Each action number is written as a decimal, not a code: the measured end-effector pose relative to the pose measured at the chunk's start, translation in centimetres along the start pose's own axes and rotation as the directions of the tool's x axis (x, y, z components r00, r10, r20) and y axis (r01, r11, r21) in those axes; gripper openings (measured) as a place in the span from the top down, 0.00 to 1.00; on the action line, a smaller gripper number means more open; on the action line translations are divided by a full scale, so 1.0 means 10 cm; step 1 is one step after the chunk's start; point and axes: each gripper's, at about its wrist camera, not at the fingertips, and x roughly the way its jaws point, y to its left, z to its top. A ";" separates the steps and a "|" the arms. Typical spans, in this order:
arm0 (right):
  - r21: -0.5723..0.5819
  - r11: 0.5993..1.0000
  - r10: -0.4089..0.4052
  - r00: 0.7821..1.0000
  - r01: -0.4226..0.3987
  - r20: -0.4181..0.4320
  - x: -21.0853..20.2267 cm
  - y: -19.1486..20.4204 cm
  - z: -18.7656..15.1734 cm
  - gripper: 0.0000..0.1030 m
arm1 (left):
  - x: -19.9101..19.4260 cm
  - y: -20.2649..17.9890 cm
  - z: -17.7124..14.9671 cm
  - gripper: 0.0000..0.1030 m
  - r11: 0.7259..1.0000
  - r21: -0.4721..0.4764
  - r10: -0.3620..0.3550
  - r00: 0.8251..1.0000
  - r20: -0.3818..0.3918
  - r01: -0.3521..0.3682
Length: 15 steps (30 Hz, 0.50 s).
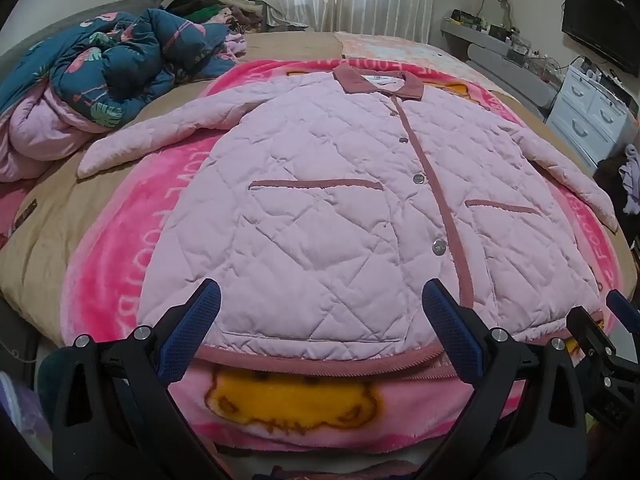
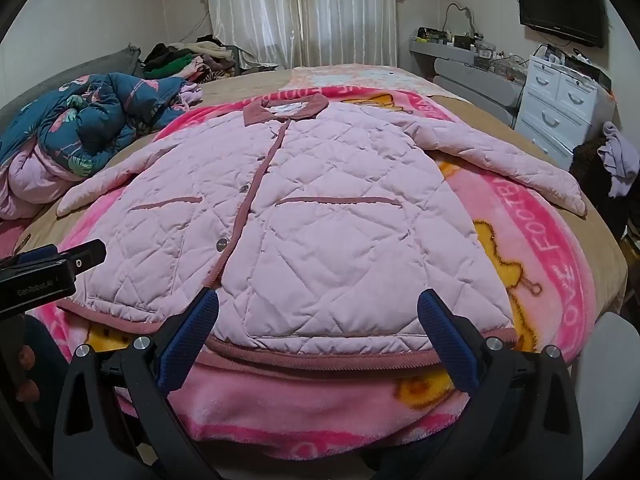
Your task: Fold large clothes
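Hovering at the near edge of the bed (image 1: 48,240), the left tool (image 1: 320,308) and the right tool (image 2: 318,308) both point down over the hem of a pink quilted jacket (image 1: 320,200), each with its blue-padded fingers spread wide apart and nothing between them. In the right wrist view the left tool's black body shows at the left edge, just beside the jacket's hem corner. The jacket lies flat and face up, buttoned along a dusty-rose placket, hem toward the tools, collar (image 1: 378,82) at the far end, both sleeves angled outward and down. Under it spreads a bright pink fleece blanket (image 1: 120,264) with yellow bear prints and white lettering, over a tan bed cover. Farther left sits a crumpled teal flamingo-print quilt (image 1: 112,68), with a pile of clothes (image 2: 188,56) behind it. At the far wall hang white curtains (image 2: 300,12); to the right stand a white drawer unit (image 2: 560,104) and a wall-mounted television (image 2: 560,8).
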 end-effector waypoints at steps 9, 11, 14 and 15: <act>-0.003 1.000 -0.003 1.000 0.003 -0.003 0.00 0.01 0.00 0.04 | 0.00 0.00 0.00 0.08 1.000 -0.003 0.001 1.000 -0.002 -0.001; -0.001 1.000 -0.003 1.000 0.003 -0.003 0.00 0.01 0.00 0.04 | 0.00 0.00 0.00 0.08 1.000 -0.002 0.000 1.000 -0.001 0.000; -0.003 1.000 -0.003 1.000 0.003 -0.001 0.00 0.01 0.00 0.04 | 0.00 0.00 0.00 0.08 1.000 -0.003 0.001 1.000 -0.002 -0.001; -0.002 1.000 -0.002 1.000 0.002 -0.002 0.00 0.00 0.01 0.04 | 0.00 0.00 0.00 0.08 1.000 -0.001 -0.002 1.000 -0.002 0.002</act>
